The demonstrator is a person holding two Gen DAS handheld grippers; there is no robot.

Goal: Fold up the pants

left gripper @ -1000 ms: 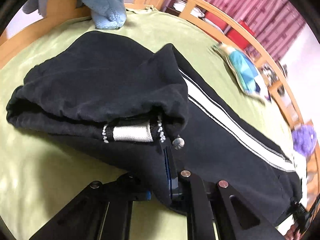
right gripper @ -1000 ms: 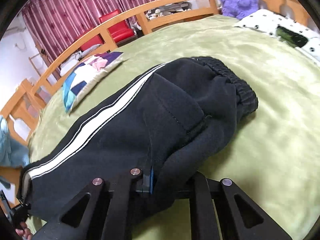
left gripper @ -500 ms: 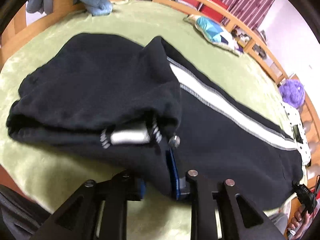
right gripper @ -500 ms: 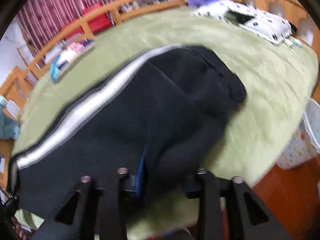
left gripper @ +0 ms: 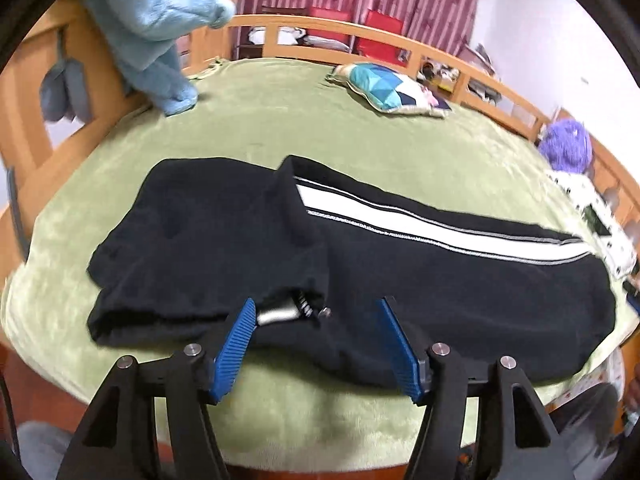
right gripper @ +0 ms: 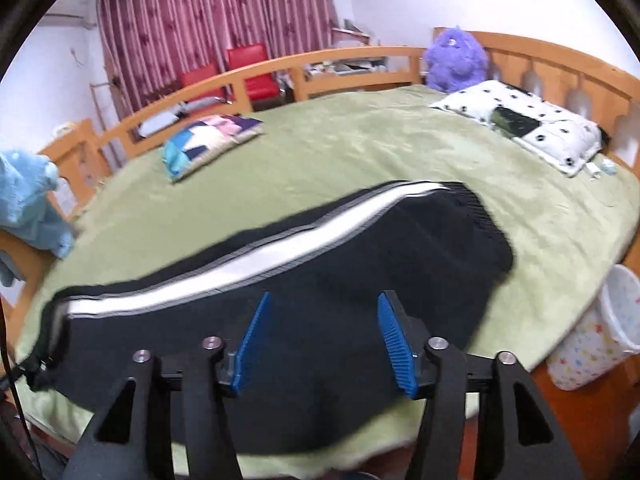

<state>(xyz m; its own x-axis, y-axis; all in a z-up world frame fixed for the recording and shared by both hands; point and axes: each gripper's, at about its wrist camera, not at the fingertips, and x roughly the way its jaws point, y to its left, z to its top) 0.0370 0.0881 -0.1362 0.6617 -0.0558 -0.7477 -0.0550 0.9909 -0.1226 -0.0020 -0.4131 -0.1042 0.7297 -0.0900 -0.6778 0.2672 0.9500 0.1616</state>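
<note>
both grippers have let go: left gripper [left gripper: 316, 312] and right gripper [right gripper: 326, 308] hang spread apart above the black pants [left gripper: 440, 280], lying on the green bed [left gripper: 280, 128].

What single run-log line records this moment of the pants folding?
step: fold pants | left gripper: open, empty | right gripper: open, empty | black track pants: lying on green bedspread, cuff end folded over

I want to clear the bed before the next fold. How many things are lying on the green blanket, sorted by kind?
Pants: 1, the black pants, partly folded.
Pillows: 2, a patchwork cushion and a white spotted pillow.
Plush toys: 2, a light blue plush toy and a purple plush toy, both at the bed's edge.
Total: 5.
</note>
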